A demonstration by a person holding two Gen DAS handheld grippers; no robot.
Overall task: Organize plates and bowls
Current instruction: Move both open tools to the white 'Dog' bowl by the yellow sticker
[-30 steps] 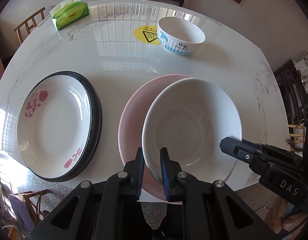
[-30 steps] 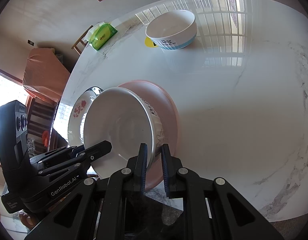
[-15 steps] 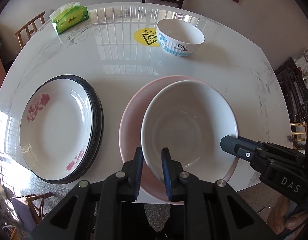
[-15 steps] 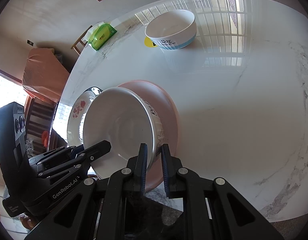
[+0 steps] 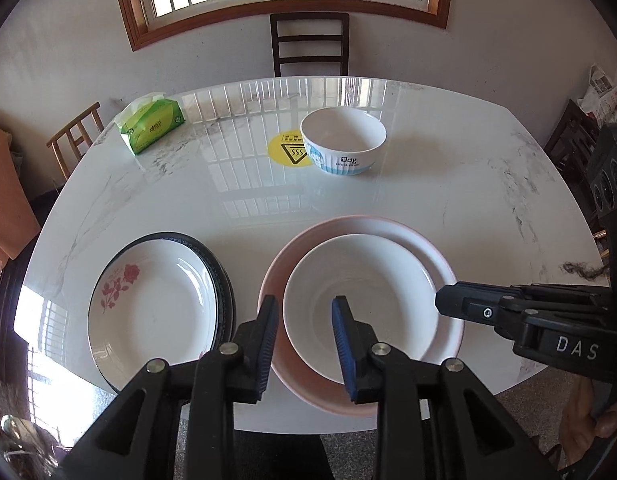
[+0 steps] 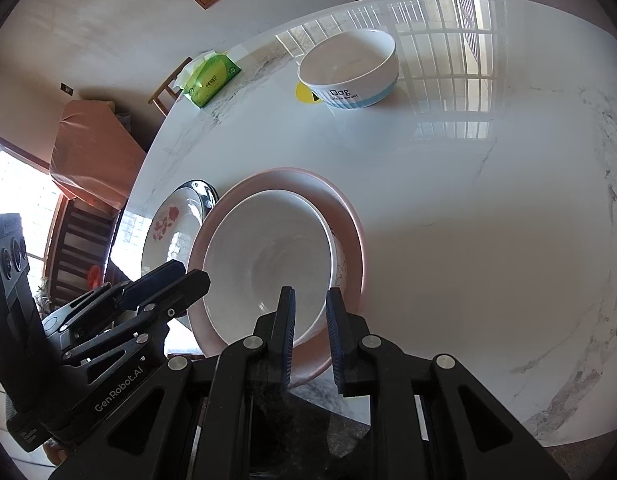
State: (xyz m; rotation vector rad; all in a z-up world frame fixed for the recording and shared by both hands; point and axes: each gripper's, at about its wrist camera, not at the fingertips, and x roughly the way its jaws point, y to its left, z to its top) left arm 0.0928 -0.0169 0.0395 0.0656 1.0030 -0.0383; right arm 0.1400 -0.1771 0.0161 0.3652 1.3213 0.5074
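A white bowl (image 5: 360, 300) (image 6: 268, 264) lies level inside a wider pink bowl (image 5: 304, 384) (image 6: 348, 216) at the table's near edge. My left gripper (image 5: 304, 336) (image 6: 184, 276) hovers over the white bowl's left rim. Its jaws are opening, and the pads stand clear of the rim that shows between them. My right gripper (image 6: 310, 320) (image 5: 442, 304) stays shut on the white bowl's right rim, its jaws just starting to part.
A rose-patterned white plate (image 5: 156, 308) sits on a black-rimmed plate, left of the pink bowl. Farther back stand a blue-striped bowl (image 5: 342, 140), a yellow sticker (image 5: 286, 150) and a green tissue pack (image 5: 152, 124). A dark chair (image 5: 308, 44) is behind the marble table (image 5: 488, 200).
The white bowl went from tilted to lying flat in the pink bowl. My left gripper opened, let go of the rim and rose, tipping its view up. The right gripper stayed put.
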